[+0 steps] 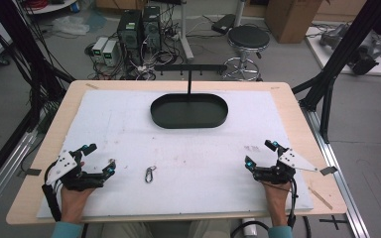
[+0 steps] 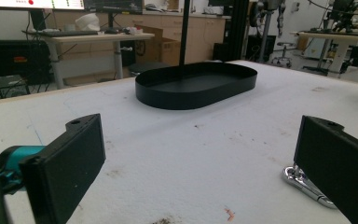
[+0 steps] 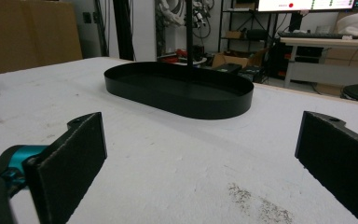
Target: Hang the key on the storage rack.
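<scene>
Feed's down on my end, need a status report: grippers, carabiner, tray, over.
Left gripper open, empty. Right gripper open, empty. Carabiner flat on white mat, nearer the left gripper. Black tray empty, far centre; nothing between.

A robotics lab or workshop: desktop computer towers (image 1: 139, 29) amid tangled cables on the grey floor, a round black stool (image 1: 248, 38), cardboard boxes (image 1: 291, 17), black aluminium framing (image 1: 349, 47), workbenches with a monitor (image 3: 314, 4) and keyboard (image 3: 313, 34).

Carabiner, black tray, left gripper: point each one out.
carabiner (image 1: 150, 174), high view, middle of its metal loop.
black tray (image 1: 189, 124), high view, near wall.
left gripper (image 1: 100, 159), high view, midway between its fingers.
</scene>
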Tool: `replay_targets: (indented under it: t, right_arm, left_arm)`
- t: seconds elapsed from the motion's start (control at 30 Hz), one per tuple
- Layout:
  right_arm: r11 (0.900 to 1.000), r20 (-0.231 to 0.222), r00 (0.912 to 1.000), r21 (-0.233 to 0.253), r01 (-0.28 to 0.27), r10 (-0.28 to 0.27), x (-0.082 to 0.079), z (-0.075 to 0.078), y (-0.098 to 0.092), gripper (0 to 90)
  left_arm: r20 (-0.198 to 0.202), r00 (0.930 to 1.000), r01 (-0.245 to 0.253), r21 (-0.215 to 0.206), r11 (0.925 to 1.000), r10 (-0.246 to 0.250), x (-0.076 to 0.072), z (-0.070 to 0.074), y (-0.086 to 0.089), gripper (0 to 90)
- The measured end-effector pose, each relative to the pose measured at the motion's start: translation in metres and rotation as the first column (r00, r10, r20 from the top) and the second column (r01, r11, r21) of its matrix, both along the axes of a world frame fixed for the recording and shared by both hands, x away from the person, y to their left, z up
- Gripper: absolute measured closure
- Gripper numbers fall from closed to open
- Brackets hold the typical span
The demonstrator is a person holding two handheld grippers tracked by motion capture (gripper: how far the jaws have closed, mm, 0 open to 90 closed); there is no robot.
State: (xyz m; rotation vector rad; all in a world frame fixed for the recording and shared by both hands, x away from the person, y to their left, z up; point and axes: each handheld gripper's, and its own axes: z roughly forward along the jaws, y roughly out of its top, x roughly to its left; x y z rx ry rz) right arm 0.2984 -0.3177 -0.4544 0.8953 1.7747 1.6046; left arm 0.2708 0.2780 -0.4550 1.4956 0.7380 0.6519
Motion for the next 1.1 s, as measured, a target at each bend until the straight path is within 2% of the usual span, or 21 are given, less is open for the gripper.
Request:
replay_targets:
  t: [0.17, 0.47, 0.67, 0.83, 0.93, 1.1]
  right_arm:
    - [1.0, 0.004, 1.0, 0.015, 0.001, -0.001, 0.0, 0.0, -0.001, 1.2]
    - [1.0, 0.006, 1.0, 0.009, 0.003, -0.003, 0.0, 0.0, -0.001, 1.2]
    - [1.0, 0.006, 1.0, 0.009, 0.004, -0.004, -0.001, 0.0, -0.001, 1.3]
    - [1.0, 0.01, 0.9999, 0.002, 0.001, -0.001, 0.0, 0.0, -0.001, 1.3]
    - [1.0, 0.01, 1.0, 0.003, 0.001, -0.001, 0.0, 0.0, -0.001, 1.2]
    - [1.0, 0.009, 1.0, 0.003, 0.0, 0.0, 0.0, 0.0, -0.001, 1.2]
  left_arm:
    - [0.011, 0.9999, 0.004, 0.012, 0.9999, -0.004, -0.002, 0.0, -0.001, 2.3]
    - [0.015, 0.9999, 0.001, 0.023, 0.9997, -0.001, -0.002, 0.0, -0.002, 2.3]
    - [0.014, 0.9999, 0.003, 0.014, 0.9999, -0.004, -0.001, 0.0, -0.001, 2.3]
    - [-0.001, 0.9995, 0.031, -0.02, 0.9993, -0.031, -0.002, 0.007, 0.002, 2.3]
    - [-0.015, 0.9981, 0.06, 0.011, 0.9981, -0.06, -0.001, 0.018, 0.002, 2.3]
    - [-0.046, 0.9896, 0.141, 0.1, 0.985, -0.137, 0.003, 0.04, -0.003, 2.3]
